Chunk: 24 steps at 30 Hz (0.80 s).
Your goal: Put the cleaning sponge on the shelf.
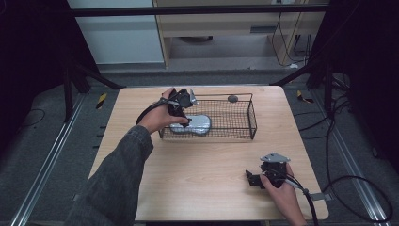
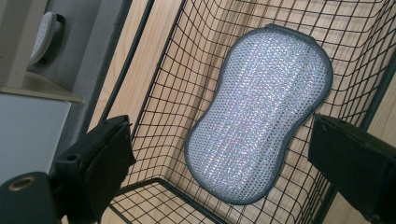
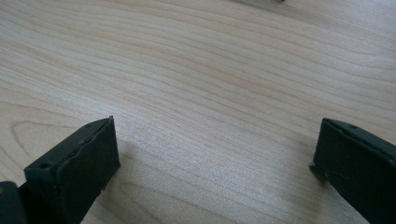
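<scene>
The left hand-held gripper [image 1: 184, 109] reached forward on an outstretched, sleeved arm, jaws wide apart; the right hand-held gripper [image 1: 254, 179] sat low and near, also spread.

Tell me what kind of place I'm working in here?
Likely a lab recording rig, not a kitchen: a bare wooden table inside a black metal frame, loose cables on grey carpet, one wire basket as prop.

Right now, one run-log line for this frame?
left gripper: open, over sponge | sponge: flat in wire basket, released | right gripper: open, idle low over table
</scene>
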Each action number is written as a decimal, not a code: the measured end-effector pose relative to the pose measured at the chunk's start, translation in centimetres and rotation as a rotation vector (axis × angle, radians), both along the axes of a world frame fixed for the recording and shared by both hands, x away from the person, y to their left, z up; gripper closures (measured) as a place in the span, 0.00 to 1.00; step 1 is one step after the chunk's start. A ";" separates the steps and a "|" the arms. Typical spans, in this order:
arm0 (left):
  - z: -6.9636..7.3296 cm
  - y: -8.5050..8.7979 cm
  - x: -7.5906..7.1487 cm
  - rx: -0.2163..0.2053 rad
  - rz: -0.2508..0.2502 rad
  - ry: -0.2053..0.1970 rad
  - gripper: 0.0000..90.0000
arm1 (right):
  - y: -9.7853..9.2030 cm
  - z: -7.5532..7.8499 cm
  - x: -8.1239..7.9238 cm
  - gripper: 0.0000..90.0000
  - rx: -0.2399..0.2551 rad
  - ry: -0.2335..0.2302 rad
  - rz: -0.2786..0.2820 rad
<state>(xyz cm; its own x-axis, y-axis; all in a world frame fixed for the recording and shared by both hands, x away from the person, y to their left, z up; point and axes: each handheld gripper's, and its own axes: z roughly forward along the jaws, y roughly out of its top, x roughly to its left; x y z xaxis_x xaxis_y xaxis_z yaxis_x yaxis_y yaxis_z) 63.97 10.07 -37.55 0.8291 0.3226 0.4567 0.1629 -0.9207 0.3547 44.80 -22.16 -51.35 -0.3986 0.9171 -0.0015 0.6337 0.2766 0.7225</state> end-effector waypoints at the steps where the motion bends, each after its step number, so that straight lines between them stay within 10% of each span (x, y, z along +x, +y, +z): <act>1: 0.0 0.0 0.0 -0.003 -0.001 -0.001 0.07 | 0.0 0.0 0.0 0.00 0.000 0.000 0.000; 24: 0.7 -0.6 -1.8 -0.038 -0.024 -0.043 0.04 | 0.0 0.0 0.0 0.00 -0.002 0.002 0.000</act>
